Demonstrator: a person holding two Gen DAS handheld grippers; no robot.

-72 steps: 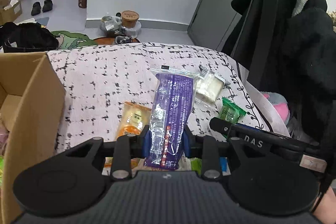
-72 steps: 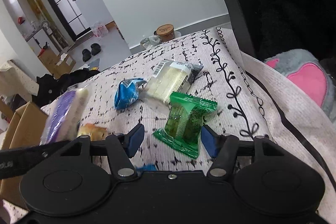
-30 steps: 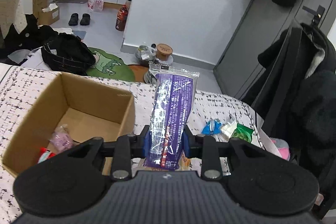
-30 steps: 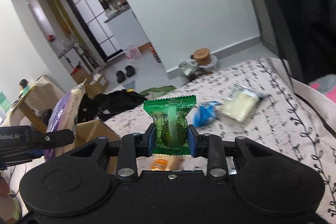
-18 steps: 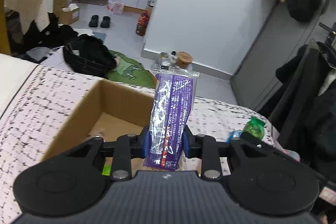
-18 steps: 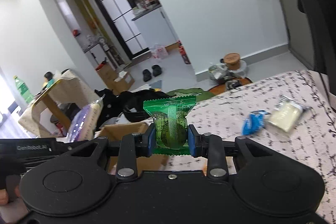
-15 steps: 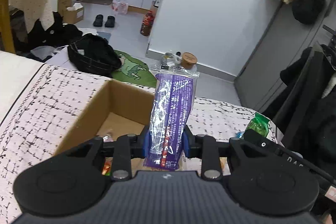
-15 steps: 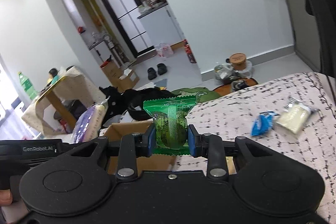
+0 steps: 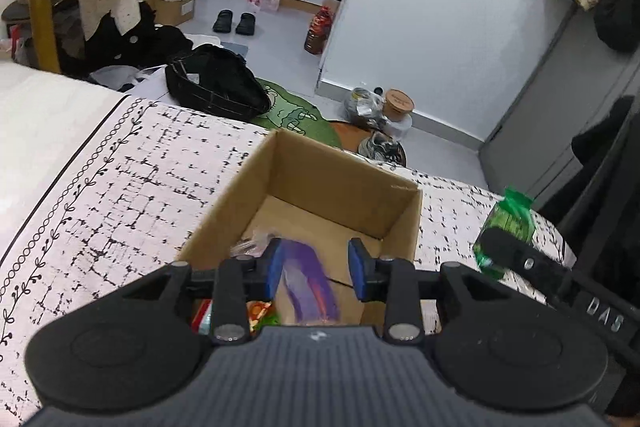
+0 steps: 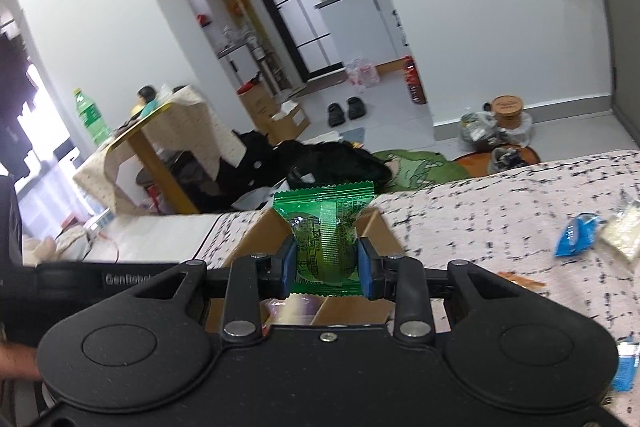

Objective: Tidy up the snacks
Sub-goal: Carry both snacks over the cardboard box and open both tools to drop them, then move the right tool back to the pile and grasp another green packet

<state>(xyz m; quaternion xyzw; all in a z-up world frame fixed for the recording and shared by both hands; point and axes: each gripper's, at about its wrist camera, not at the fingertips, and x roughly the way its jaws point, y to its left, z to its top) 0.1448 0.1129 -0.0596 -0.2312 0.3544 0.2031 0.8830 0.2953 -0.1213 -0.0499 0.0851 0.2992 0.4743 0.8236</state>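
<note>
dropping purple packet (image 9: 306, 279) into box (image 9: 340, 183)

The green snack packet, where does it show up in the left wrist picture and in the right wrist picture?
Left wrist view: green snack packet at the right edge, clamped in the right claw, just beyond the cardboard box.
Right wrist view: the packet sits dead centre between the claw's blue pads, upright.
Shared landmark: the cardboard box, directly behind the packet here and centre frame in the left view.
</note>
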